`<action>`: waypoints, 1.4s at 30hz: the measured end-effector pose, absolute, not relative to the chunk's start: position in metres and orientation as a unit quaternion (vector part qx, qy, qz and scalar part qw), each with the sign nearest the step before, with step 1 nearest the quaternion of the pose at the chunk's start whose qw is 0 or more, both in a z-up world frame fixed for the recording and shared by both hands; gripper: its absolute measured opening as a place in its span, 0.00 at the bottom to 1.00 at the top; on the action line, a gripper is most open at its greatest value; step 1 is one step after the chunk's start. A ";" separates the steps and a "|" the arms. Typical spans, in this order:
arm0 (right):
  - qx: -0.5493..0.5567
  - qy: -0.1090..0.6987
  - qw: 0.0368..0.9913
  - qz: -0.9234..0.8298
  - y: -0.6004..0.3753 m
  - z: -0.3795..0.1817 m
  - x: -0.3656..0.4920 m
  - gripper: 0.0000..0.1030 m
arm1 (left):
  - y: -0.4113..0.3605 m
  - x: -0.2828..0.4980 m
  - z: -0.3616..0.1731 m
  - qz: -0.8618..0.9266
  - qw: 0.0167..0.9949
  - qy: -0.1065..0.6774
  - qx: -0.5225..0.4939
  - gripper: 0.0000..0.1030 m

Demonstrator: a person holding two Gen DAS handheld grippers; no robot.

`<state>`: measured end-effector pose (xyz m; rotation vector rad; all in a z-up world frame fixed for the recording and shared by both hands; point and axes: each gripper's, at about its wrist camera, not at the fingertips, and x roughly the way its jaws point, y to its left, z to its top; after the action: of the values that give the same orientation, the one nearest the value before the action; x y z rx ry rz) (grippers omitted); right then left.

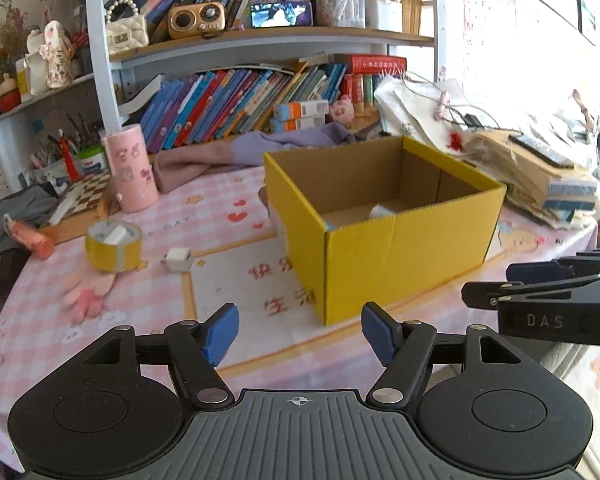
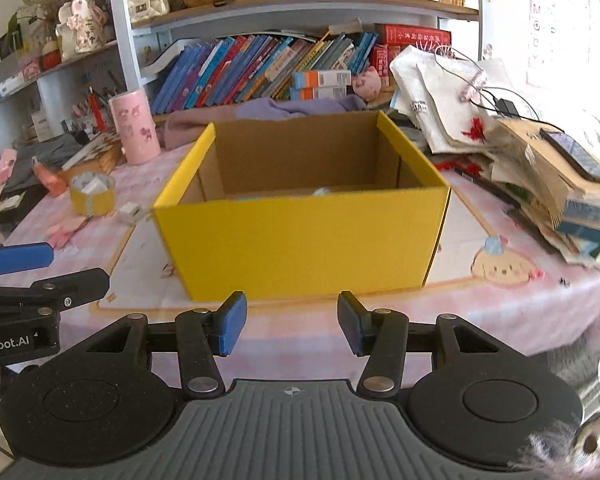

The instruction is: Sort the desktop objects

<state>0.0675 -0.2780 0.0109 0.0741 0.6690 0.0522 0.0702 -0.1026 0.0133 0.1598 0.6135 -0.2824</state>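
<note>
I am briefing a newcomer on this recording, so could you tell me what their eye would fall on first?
The open yellow cardboard box at the middle of the pink checked tablecloth dominates. Left of it sit a yellow tape roll and a pink cylinder; crowded bookshelves rise behind.

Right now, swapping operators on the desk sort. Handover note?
Left gripper: open, empty, short of the box.
Right gripper: open, empty, facing the yellow box.
Box sits open mid-table; something pale already lies inside, too hidden to identify.
Still out, left of the box: yellow tape roll, white charger plug, pink cylinder, orange item at the table edge.
Left: probably pick these up and box them, likely starting with the nearest plug.
</note>
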 end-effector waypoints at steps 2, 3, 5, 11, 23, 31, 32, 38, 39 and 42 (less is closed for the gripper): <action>0.039 0.331 0.943 0.022 -0.271 0.009 0.060 0.47 | -0.096 0.065 0.011 -0.143 0.938 0.305 0.085 0.68; 0.041 0.333 0.942 0.020 -0.268 0.008 0.056 0.47 | -0.093 0.062 0.009 -0.146 0.936 0.307 0.088 0.68; 0.045 0.337 0.940 0.017 -0.261 0.006 0.050 0.47 | -0.086 0.057 0.006 -0.151 0.933 0.313 0.090 0.69; 0.051 0.349 0.935 0.021 -0.238 0.001 0.038 0.47 | -0.062 0.049 0.001 -0.154 0.930 0.324 0.083 0.72; 0.019 0.354 0.933 0.065 -0.183 0.000 0.034 0.48 | -0.014 0.036 0.000 -0.131 0.934 0.325 0.069 0.75; 0.008 0.361 0.927 0.103 -0.150 -0.001 0.044 0.50 | 0.018 0.033 0.003 -0.093 0.942 0.319 0.056 0.79; 0.006 0.361 0.926 0.108 -0.145 -0.001 0.045 0.51 | 0.022 0.032 0.003 -0.089 0.942 0.319 0.055 0.79; -0.011 0.361 0.922 0.141 -0.116 -0.001 0.052 0.53 | 0.044 0.029 0.004 -0.062 0.944 0.319 0.051 0.80; -0.015 0.363 0.920 0.147 -0.112 -0.001 0.053 0.53 | 0.047 0.029 0.004 -0.058 0.944 0.320 0.049 0.80; -0.025 0.365 0.917 0.161 -0.101 0.001 0.054 0.53 | 0.055 0.028 0.004 -0.053 0.944 0.322 0.042 0.80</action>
<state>0.0540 -0.1007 0.0008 -0.0517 0.7504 0.3304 0.0278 0.0555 0.0040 0.0863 0.6560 -0.1075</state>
